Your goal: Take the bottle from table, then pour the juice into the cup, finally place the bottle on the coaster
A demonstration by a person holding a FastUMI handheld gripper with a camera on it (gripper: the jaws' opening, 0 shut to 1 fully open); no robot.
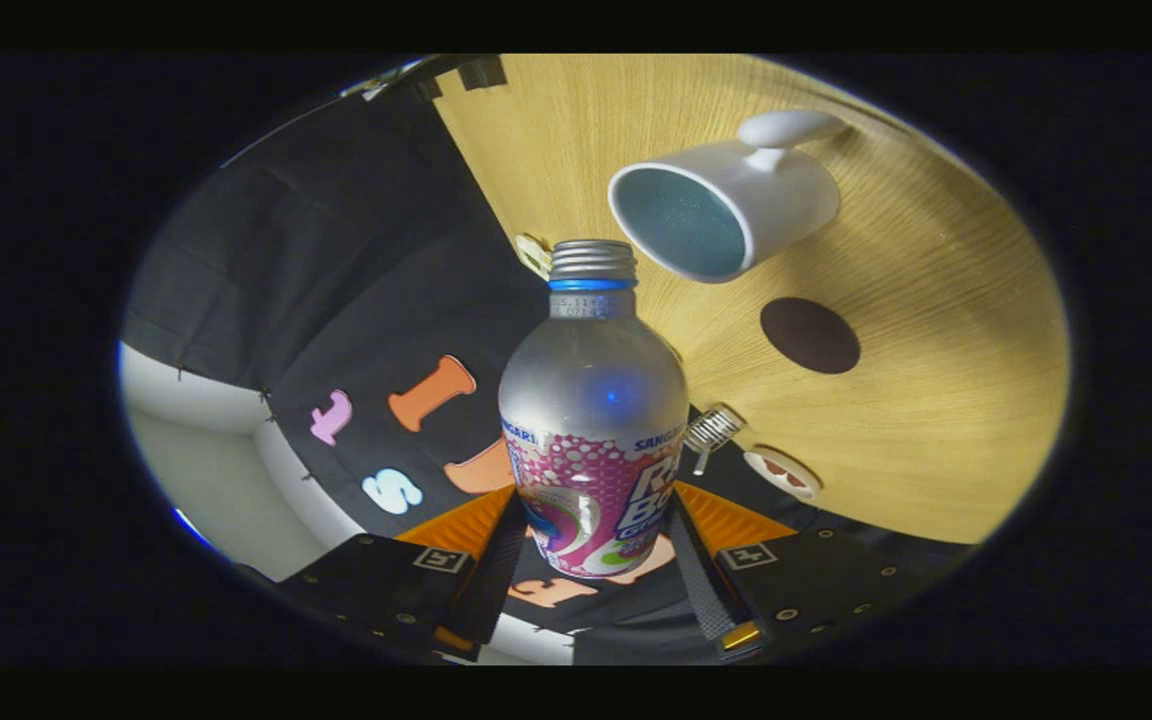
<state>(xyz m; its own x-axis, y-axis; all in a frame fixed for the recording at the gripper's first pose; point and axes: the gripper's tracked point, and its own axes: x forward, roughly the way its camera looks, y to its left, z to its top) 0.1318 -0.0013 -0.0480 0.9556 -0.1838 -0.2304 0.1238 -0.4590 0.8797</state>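
My gripper point(591, 545) is shut on the lower body of a silver bottle point(591, 400) with a pink label, one finger pressing on each side. The view is rolled, so the bottle is tilted with its open threaded neck point(592, 262) pointing toward the cup. The white cup point(726, 205), blue inside, stands on the wooden table point(936, 400) just beyond the neck, its handle on the far side. A dark round coaster point(809, 335) lies on the table beside the cup, nearer to me. No liquid shows at the neck.
The black booth cloth point(336, 300) hangs along the table's edge. A small white cap-like piece point(781, 472) and a metal clip point(711, 430) sit at the table's edge close to the bottle. A pale tab point(533, 254) lies near the neck.
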